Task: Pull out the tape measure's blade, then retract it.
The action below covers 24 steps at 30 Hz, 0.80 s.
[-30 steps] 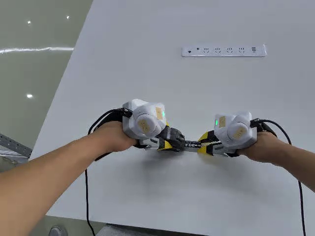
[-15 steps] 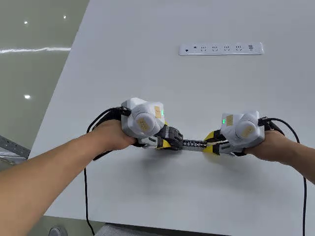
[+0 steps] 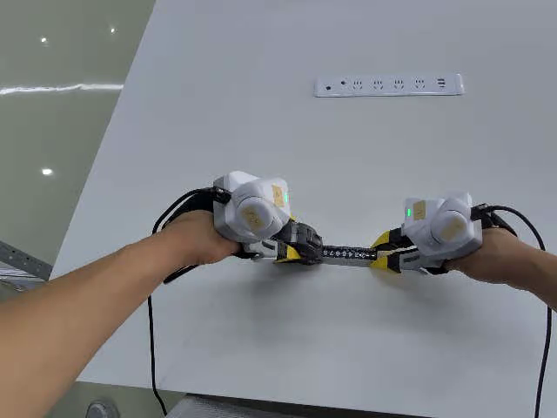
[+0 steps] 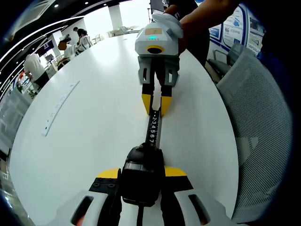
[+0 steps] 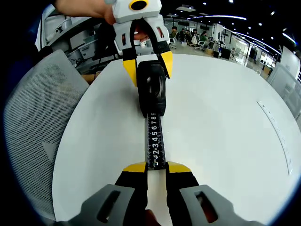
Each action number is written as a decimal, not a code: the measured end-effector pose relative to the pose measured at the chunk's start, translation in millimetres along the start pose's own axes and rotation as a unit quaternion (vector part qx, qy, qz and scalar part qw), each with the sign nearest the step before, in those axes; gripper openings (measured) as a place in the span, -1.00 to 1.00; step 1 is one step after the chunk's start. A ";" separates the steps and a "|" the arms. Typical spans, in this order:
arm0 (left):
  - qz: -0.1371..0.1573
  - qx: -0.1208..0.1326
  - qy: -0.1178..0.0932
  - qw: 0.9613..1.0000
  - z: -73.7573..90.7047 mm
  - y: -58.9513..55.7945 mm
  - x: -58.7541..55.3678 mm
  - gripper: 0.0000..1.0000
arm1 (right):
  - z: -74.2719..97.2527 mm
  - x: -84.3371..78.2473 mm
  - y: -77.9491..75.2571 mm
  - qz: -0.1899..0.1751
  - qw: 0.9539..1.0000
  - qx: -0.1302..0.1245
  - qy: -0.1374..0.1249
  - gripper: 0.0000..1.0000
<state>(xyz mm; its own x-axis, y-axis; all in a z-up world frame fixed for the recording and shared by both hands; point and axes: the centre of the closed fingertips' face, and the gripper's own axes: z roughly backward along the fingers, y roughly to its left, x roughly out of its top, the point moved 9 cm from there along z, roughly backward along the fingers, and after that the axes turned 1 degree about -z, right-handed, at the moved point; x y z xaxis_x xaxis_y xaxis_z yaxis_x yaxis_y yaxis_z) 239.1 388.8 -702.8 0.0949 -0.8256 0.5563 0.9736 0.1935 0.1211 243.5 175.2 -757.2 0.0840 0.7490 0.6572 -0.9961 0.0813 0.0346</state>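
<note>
- Black tape measure (image 3: 306, 243) clamped in left gripper (image 3: 291, 253), blade (image 3: 348, 254) tip pinched by right gripper (image 3: 384, 260).
- Pull-out looks underway; blade to be drawn further, then eased back.

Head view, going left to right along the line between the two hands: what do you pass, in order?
left gripper → tape measure → blade → right gripper
</note>
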 end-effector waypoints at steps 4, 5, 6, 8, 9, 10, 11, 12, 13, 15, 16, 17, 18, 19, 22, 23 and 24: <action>0.000 -0.001 0.000 1.000 -0.1 0.2 0.1 -0.45 | 3.3 -2.3 0.0 0.000 1.000 0.001 0.001 -0.80; 0.000 -0.001 0.000 1.000 -0.1 0.3 0.1 -0.45 | 4.0 -2.5 0.3 0.000 1.000 0.001 0.001 -0.80; 0.000 -0.001 0.000 1.000 -0.1 0.4 0.1 -0.45 | 4.7 -2.7 0.4 -0.001 1.000 0.002 0.001 -0.81; 0.000 -0.002 0.000 1.000 -0.2 0.5 -0.1 -0.45 | 6.3 -4.0 0.7 -0.001 1.000 0.002 0.002 -0.81; 0.001 -0.002 0.000 1.000 -0.2 0.6 -0.1 -0.45 | 7.6 -5.4 0.3 -0.001 1.000 0.001 0.002 -0.81; 0.001 -0.002 0.000 1.000 -0.2 0.7 0.0 -0.45 | 8.4 -6.4 -0.1 -0.001 1.000 0.001 0.004 -0.81; 0.001 -0.002 0.000 1.000 -0.2 0.6 0.1 -0.45 | 9.4 -7.6 -0.5 0.000 1.000 0.001 0.005 -0.81; 0.001 -0.002 0.001 1.000 -0.2 0.7 0.2 -0.45 | 11.3 -9.6 -0.9 -0.001 1.000 0.000 0.005 -0.81; 0.001 -0.002 0.001 1.000 -0.3 0.8 0.2 -0.45 | 12.6 -11.0 -1.2 -0.002 1.000 0.000 0.005 -0.81; 0.000 -0.002 0.002 1.000 -0.5 0.8 0.5 -0.45 | 15.3 -13.0 -1.2 -0.003 1.000 0.000 0.007 -0.81; 0.000 -0.002 0.002 1.000 -0.6 0.8 0.5 -0.45 | 16.4 -13.4 -0.9 -0.004 1.000 -0.001 0.007 -0.81; 0.000 -0.002 0.002 1.000 -0.6 0.9 0.5 -0.45 | 17.5 -13.5 -0.3 -0.004 1.000 0.000 0.007 -0.81; 0.000 -0.002 0.002 1.000 -0.5 0.9 0.4 -0.45 | 18.1 -13.4 0.2 -0.004 1.000 -0.001 0.008 -0.81; 0.000 -0.002 0.002 1.000 -0.4 0.9 0.2 -0.45 | 19.2 -13.3 0.7 -0.004 1.000 -0.001 0.008 -0.81; 0.001 -0.003 0.003 1.000 -0.3 0.9 0.3 -0.45 | 22.4 -15.0 0.8 -0.004 1.000 -0.001 0.010 -0.81; 0.001 -0.003 0.003 1.000 -0.4 0.9 0.3 -0.45 | 23.6 -15.6 0.7 -0.005 1.000 -0.002 0.010 -0.81; 0.001 -0.003 0.003 1.000 -0.4 1.0 0.4 -0.45 | 25.1 -16.7 0.8 -0.006 1.000 -0.002 0.011 -0.81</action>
<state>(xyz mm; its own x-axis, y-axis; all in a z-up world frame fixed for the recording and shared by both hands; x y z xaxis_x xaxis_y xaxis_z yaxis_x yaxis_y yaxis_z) 240.2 388.4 -702.8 0.0985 -0.8287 0.5510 0.9745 0.1925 0.1153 240.6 146.2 -749.2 0.0966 0.7624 0.6398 -0.9949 0.0925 0.0400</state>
